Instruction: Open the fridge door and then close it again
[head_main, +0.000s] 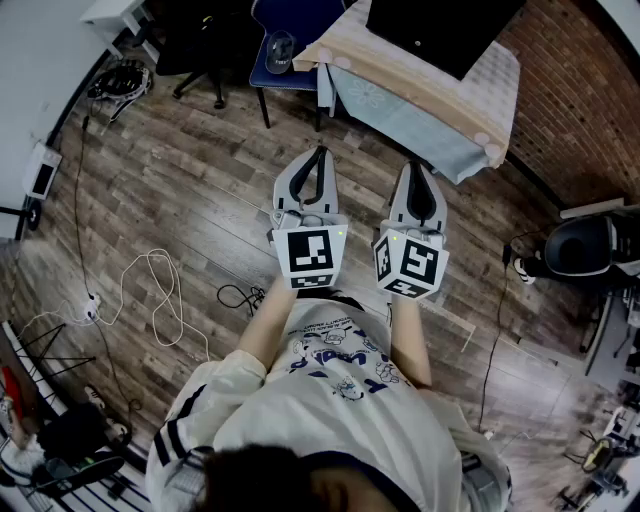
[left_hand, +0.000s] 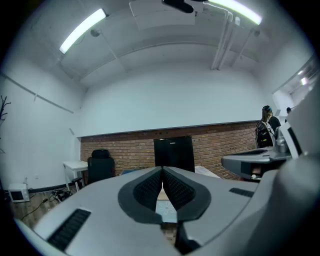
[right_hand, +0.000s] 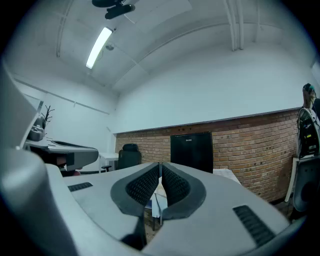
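Standing on the table (head_main: 410, 85) at the top of the head view, the black fridge (head_main: 440, 30) is seen with its door closed, so nothing of its contents can be made out. In both claw views it is shown straight ahead, in front of a brick wall (left_hand: 125, 150), well apart from both claws. The table is draped with a pale cloth that hangs over its near edge.

The left claw (head_main: 320, 152) and the right claw (head_main: 418, 165) are held side by side, level, above the wooden floor (head_main: 200, 200), both pointed toward the table. In the left claw view the left claw's ribbed pads are pressed together at the tips and nothing is gripped between them. In the right claw view the right claw is likewise clenched on nothing. Neither claw is in contact with the fridge or the table.

A glass (head_main: 280, 50) is set on the seat of a blue chair (head_main: 258, 75) just left of the table; whether anything is in it cannot be told. A white cable (head_main: 150, 290) is looped on the floor to the left of the person.
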